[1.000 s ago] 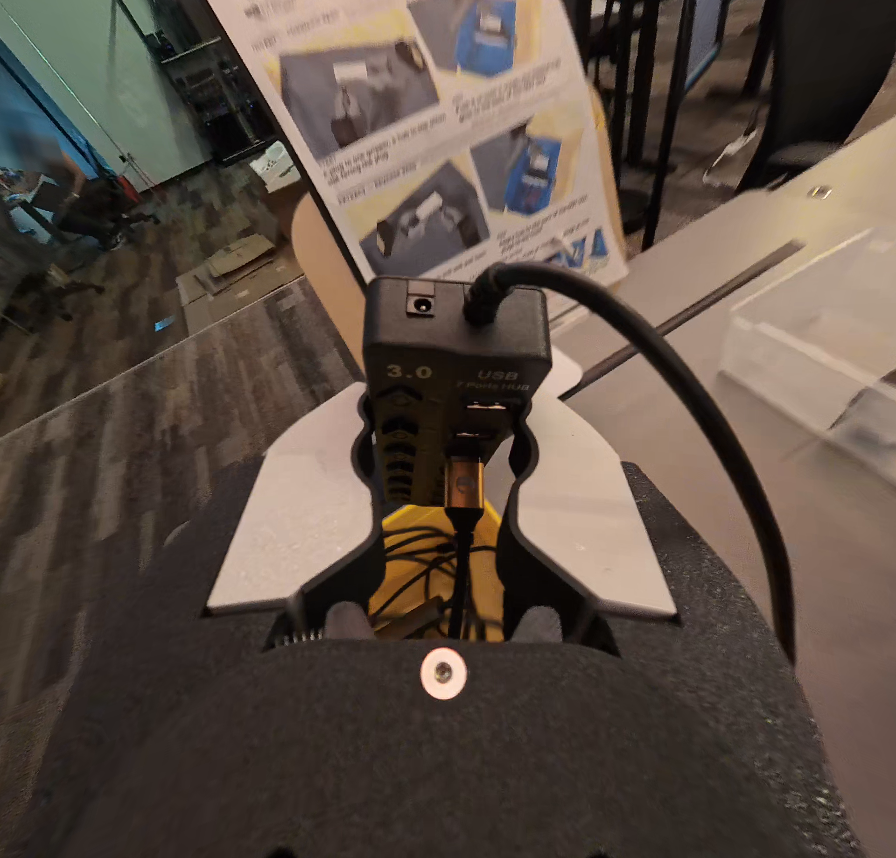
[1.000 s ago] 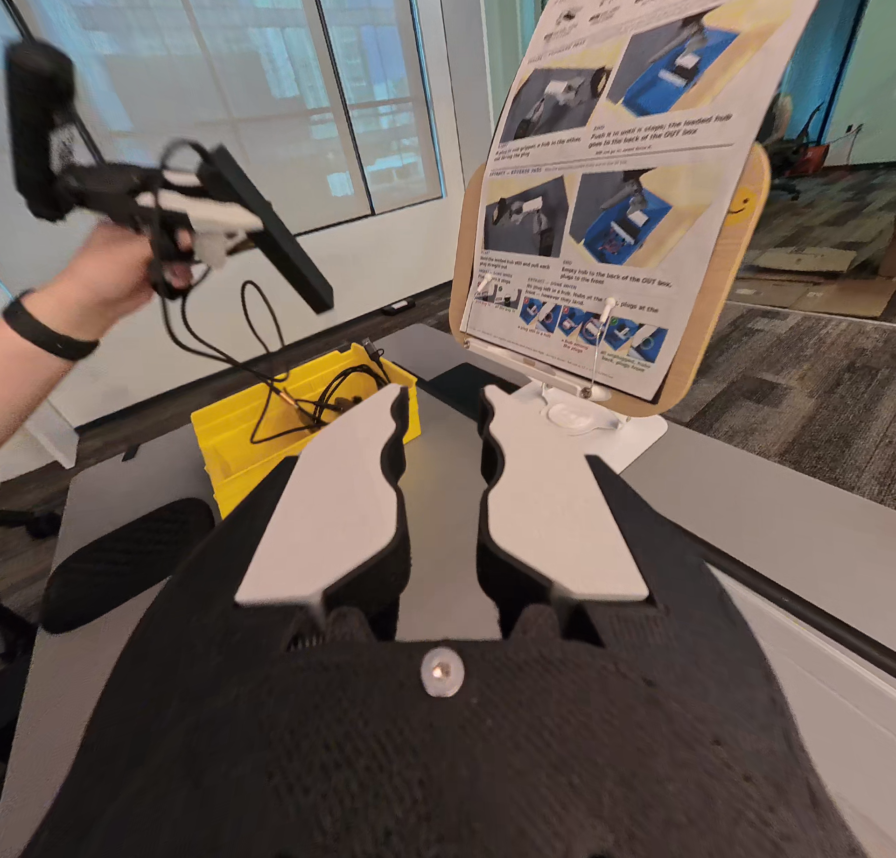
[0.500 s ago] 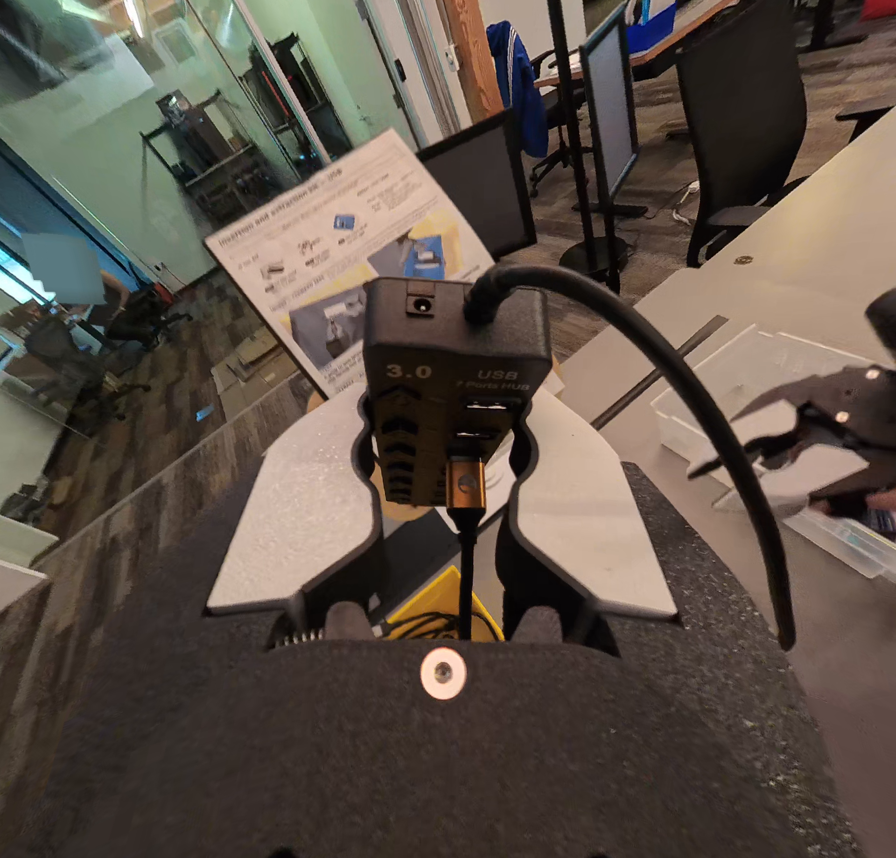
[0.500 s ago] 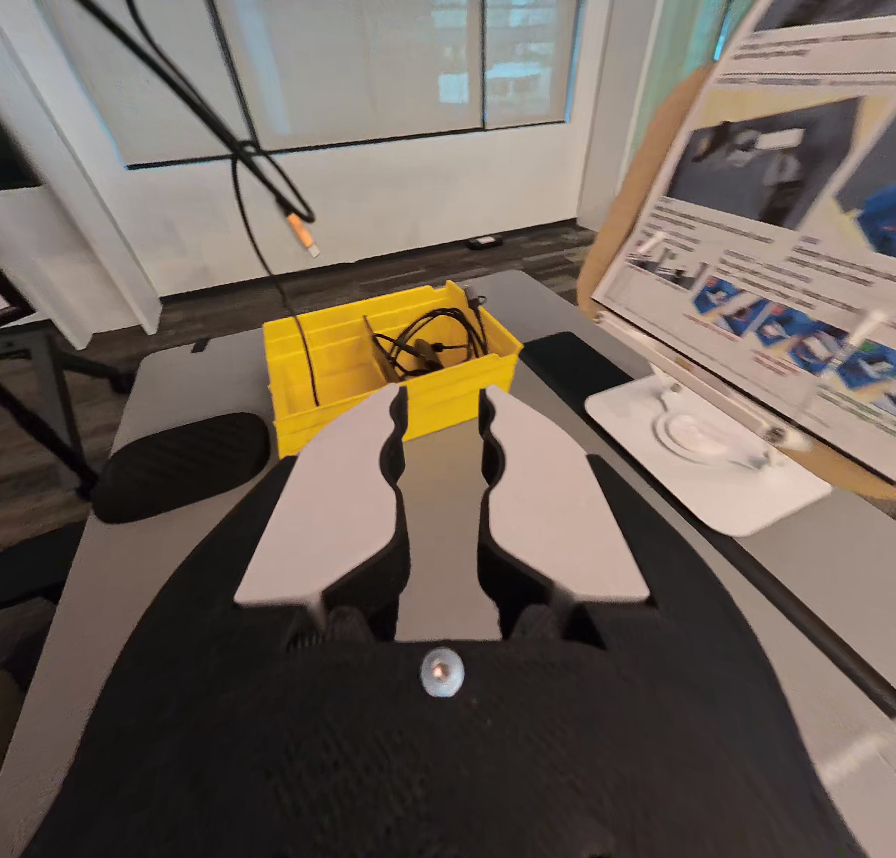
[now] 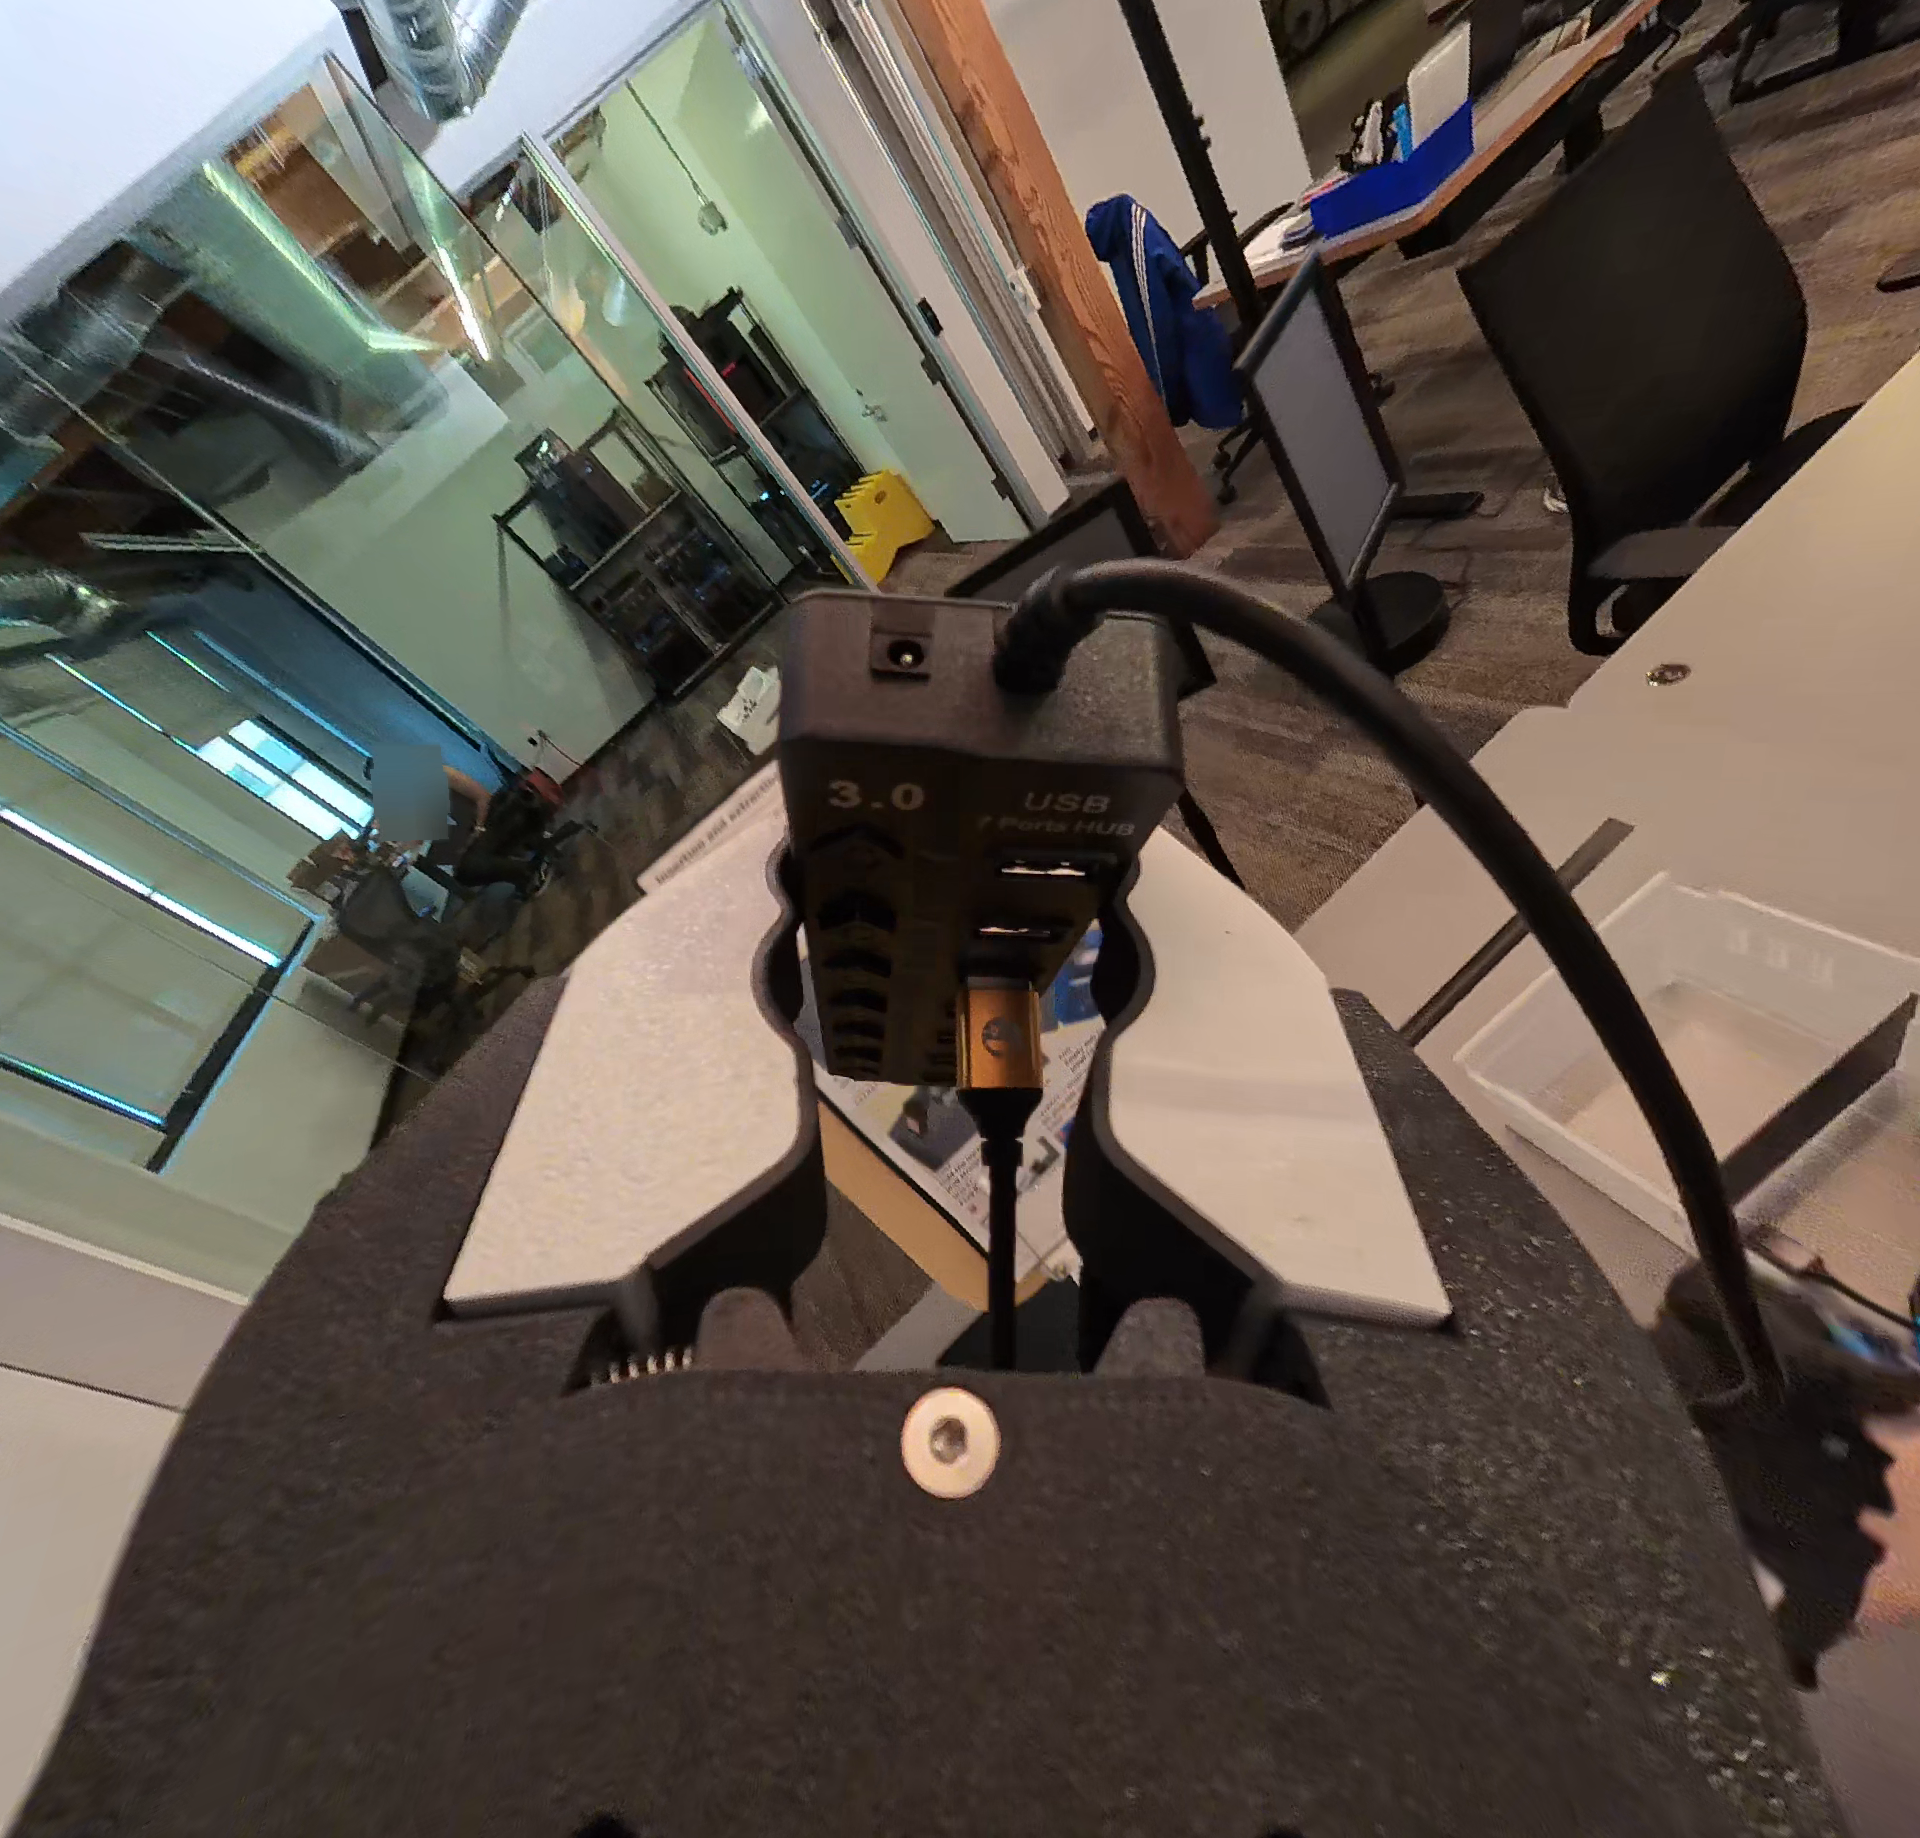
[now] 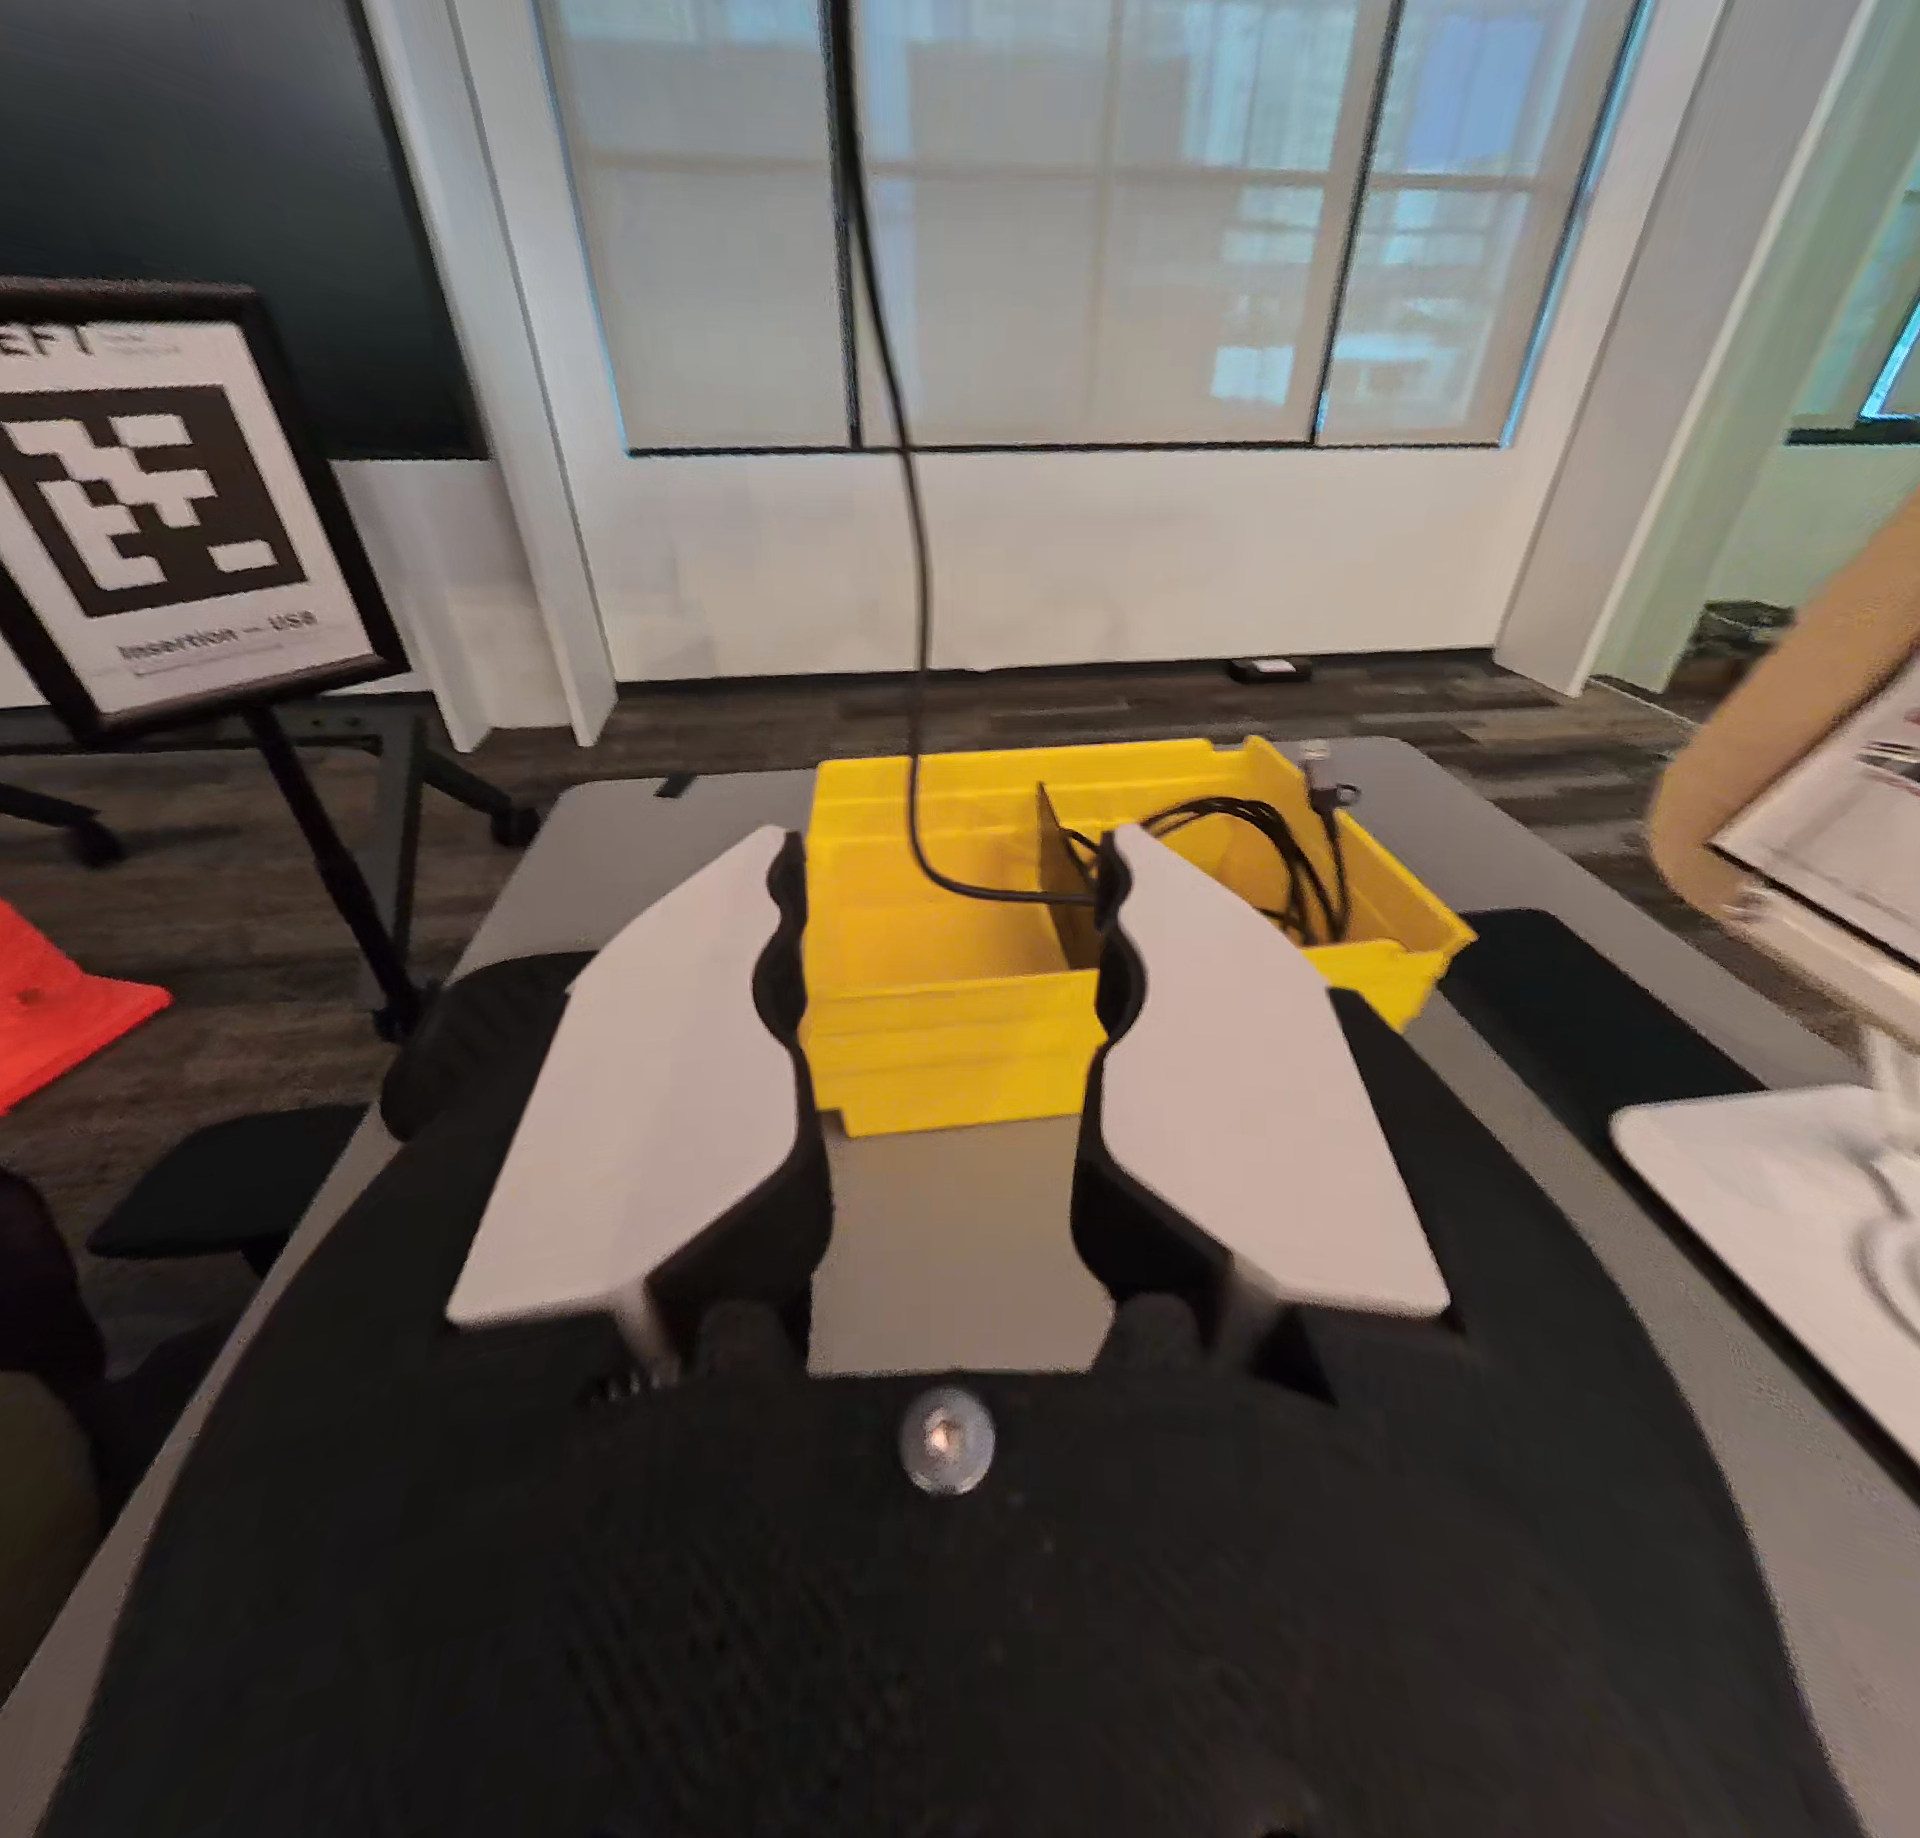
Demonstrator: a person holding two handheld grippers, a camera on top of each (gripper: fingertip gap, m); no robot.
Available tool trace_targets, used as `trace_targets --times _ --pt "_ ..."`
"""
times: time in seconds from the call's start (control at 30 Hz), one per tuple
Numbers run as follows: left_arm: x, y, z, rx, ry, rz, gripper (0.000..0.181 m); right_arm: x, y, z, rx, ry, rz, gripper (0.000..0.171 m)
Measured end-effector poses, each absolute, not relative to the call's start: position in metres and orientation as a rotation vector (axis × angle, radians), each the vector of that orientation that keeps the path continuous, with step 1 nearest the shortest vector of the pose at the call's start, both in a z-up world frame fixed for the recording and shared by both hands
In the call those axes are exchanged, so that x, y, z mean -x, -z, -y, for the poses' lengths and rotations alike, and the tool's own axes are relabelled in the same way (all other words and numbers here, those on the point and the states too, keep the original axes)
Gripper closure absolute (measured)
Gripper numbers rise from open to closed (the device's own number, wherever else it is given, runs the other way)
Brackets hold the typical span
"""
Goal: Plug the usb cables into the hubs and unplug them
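Black hub (image 5: pixel 977 801) upright in left hand-held gripper (image 5: pixel 951 941), right hand-held gripper (image 6: pixel 948 879) agape (empty).

Open office: glass-walled rooms (image 5: pixel 582 417), thick wooden post (image 5: pixel 1039 230), black mesh chair (image 5: pixel 1631 334), big white-framed windows (image 6: pixel 1091 178), grey patterned carpet (image 6: pixel 260 905).

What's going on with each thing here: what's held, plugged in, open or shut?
Left hand-held gripper: shut on hub.
Hub: held upright, off the table.
Gold plug: plugged into hub.
Right hand-held gripper: open, holding nothing.
Yellow bin: on table, cables in its right compartment.
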State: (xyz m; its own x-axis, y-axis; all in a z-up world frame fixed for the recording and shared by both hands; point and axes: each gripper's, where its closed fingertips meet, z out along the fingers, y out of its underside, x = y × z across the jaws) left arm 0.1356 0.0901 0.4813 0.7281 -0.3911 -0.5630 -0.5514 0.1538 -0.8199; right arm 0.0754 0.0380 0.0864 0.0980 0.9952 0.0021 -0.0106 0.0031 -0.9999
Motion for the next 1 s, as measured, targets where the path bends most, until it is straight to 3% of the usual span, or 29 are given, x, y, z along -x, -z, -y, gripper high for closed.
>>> trace_targets --times 0.1,0.37,0.57,0.63,0.7,0.77,1.0 --pt "-0.155 -0.506 -0.079 1.428 -0.182 -0.834 0.128 -0.049 -0.068 -0.023 1.201 -1.104 1.167 0.111" --pt "-0.191 -0.531 -0.051 1.408 -0.216 -0.890 0.128 -0.008 -0.026 -0.039 1.118 -0.507 1.184 0.105" --pt "-0.187 -0.544 -0.043 1.415 -0.269 -0.870 0.128 0.030 -0.017 -0.059 1.043 -0.516 1.191 0.110" --pt "-0.180 -0.552 -0.039 1.419 -0.312 -0.855 0.128 0.040 -0.001 -0.073 1.080 -0.553 1.206 0.118" --pt "-0.173 -0.560 -0.034 1.418 -0.328 -0.842 0.128 0.044 0.004 -0.086 1.104 -0.554 1.170 0.147" --pt "-0.164 -0.566 -0.029 1.419 -0.342 -0.832 0.128 0.046 -0.005 -0.085 1.064 -0.629 1.151 0.161" --pt "-0.103 -0.578 -0.018 1.437 -0.418 -0.760 0.128 0.018 -0.091 -0.107 1.041 -0.601 1.134 0.166"
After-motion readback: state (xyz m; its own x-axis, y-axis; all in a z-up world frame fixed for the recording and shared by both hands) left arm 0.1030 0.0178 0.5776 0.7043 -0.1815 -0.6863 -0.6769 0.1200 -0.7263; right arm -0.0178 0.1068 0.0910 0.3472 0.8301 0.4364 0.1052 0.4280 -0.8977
